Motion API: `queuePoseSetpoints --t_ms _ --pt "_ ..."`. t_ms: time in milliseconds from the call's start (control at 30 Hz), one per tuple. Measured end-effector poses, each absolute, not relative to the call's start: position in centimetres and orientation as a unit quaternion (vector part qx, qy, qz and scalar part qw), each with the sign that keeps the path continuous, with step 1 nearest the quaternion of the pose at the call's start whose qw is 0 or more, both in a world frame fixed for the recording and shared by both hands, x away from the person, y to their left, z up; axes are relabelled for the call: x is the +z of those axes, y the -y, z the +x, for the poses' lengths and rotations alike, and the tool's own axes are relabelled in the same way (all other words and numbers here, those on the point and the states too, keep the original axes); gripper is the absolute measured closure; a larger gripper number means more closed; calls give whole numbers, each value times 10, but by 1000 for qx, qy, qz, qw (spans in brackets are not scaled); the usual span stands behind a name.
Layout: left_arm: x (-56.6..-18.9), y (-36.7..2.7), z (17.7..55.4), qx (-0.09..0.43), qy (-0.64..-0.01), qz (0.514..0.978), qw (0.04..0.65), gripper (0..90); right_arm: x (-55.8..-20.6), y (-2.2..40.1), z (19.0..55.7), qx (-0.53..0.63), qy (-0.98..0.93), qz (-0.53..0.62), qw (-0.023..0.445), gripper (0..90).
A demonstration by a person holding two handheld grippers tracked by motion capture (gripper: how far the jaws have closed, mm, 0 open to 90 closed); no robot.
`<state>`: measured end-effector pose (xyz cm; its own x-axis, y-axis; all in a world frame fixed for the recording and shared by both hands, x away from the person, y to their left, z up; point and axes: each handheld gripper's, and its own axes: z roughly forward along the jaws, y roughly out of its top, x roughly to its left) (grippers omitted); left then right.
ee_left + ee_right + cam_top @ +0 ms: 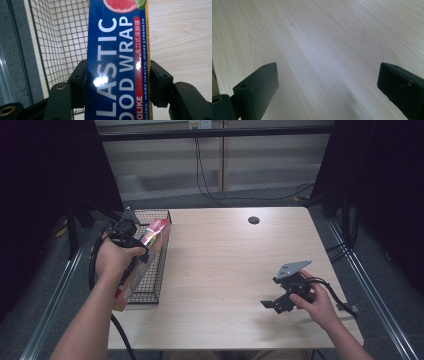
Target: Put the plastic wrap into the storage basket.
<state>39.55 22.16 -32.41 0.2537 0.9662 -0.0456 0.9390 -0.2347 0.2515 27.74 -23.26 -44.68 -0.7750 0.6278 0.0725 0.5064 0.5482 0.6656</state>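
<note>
A box of plastic food wrap tilts over the wire basket, clamped between the left gripper's jaws; judging by this, it is neither fully in nor out. Well right of the basket, the right gripper rests open-jawed on the table.

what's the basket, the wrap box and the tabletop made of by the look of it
Basket: thin dark metal wire, judging by its open welded-looking grid.
Plastic wrap box: probably glossy printed cardboard; a glare spot sits on its flat face.
Tabletop: pale wood or wood-look laminate, matte, with grain lines.
</note>
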Motion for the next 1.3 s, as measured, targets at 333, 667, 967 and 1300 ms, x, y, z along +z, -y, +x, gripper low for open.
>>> queuePoseSetpoints --t_ms 333,667,967,1300 --pt "-326 -232 396 65 -632 763 116 437 -444 234 277 355 -873 324 88 32" --pt "-335 -237 399 70 -651 747 113 437 -444 234 276 354 -874 322 87 32" --pt "-339 -242 401 64 -674 727 115 436 -444 236 276 357 -871 325 87 32" --pt "-347 -246 402 68 -691 710 114 436 -444 237 276 361 -869 326 87 33"
